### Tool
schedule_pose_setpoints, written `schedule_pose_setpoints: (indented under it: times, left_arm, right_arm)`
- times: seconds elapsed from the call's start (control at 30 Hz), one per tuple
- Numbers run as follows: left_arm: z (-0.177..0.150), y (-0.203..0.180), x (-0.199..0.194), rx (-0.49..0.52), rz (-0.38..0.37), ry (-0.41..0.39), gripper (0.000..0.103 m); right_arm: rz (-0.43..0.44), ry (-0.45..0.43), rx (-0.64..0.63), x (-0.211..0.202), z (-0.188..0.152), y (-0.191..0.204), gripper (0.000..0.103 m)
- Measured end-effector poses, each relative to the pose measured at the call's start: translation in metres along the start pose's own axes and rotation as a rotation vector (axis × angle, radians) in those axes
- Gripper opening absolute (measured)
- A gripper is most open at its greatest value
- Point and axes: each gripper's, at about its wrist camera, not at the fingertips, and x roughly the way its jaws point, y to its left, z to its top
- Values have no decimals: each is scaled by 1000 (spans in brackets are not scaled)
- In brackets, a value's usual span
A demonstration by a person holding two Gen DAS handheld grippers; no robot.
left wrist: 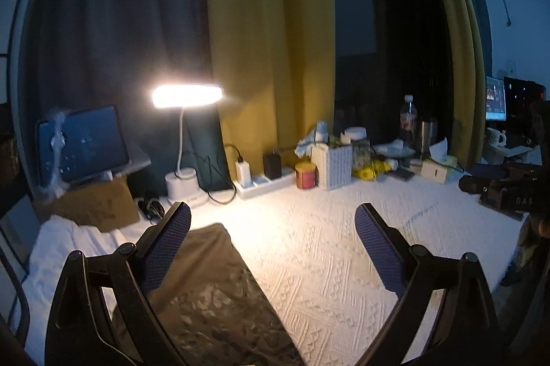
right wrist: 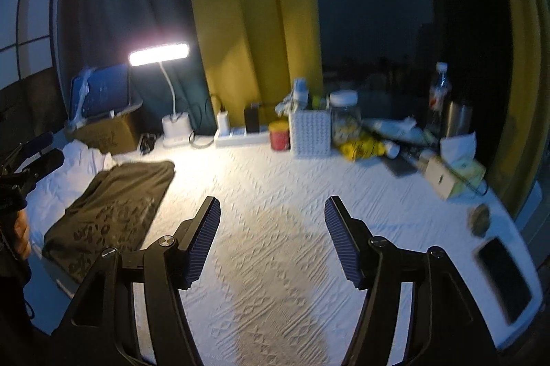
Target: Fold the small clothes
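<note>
A dark olive printed garment (right wrist: 113,211) lies folded flat on the left of the white textured tablecloth (right wrist: 275,245); in the left wrist view the garment (left wrist: 209,290) is just below my left finger. A white garment (right wrist: 68,173) lies crumpled beyond it at the table's left end. My left gripper (left wrist: 273,235) is open and empty, held above the dark garment's right edge. My right gripper (right wrist: 273,235) is open and empty above bare cloth at mid table, right of the garment. The right gripper also shows at the right edge of the left wrist view (left wrist: 498,190).
A lit desk lamp (right wrist: 160,55), a cardboard box (right wrist: 106,132) with a tablet, a power strip (right wrist: 240,135), a red can (right wrist: 279,135), a white basket (right wrist: 311,134), jars, bottles and a tissue box (right wrist: 453,177) line the back. A phone (right wrist: 505,280) lies at the right edge.
</note>
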Motion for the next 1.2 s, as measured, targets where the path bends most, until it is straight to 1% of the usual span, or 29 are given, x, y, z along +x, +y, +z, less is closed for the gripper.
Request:
schedule_pose_setpoints:
  times: [0.1, 0.27, 0.5, 0.53, 0.57, 0.63, 0.77, 0.9, 0.93, 1.07, 1.2]
  left_arm:
    - [7, 4, -8, -4, 3, -29, 96]
    - [17, 9, -24, 5, 11, -88, 96]
    - [29, 18, -45, 9, 14, -159, 97]
    - [30, 20, -47, 12, 21, -167, 102]
    - [32, 23, -50, 13, 33, -177, 103]
    - [34, 27, -55, 10, 49, -194, 103]
    - [36, 37, -63, -13, 68, -225, 103]
    - [36, 53, -69, -94, 18, -247, 103]
    - [36, 55, -70, -105, 24, -251, 103]
    - [36, 57, -74, -101, 61, -271, 103]
    - [34, 55, -74, -73, 75, -261, 103]
  right_arm:
    - [-29, -46, -22, -12, 11, 3, 67]
    - [-107, -134, -65, -34, 23, 15, 67]
    - [-43, -219, -56, -55, 41, 24, 67]
    - [-59, -231, -56, -58, 44, 24, 70]
    - [-70, -240, -55, -60, 46, 25, 79]
    - [-83, -257, -48, -66, 50, 26, 88]
    - [-95, -286, -52, -76, 56, 31, 88]
    - [-100, -306, -73, -83, 62, 39, 88]
    - [-99, -310, -77, -85, 64, 41, 88]
    - [-91, -331, -90, -90, 70, 51, 88]
    - [-78, -348, -97, -91, 72, 58, 88]
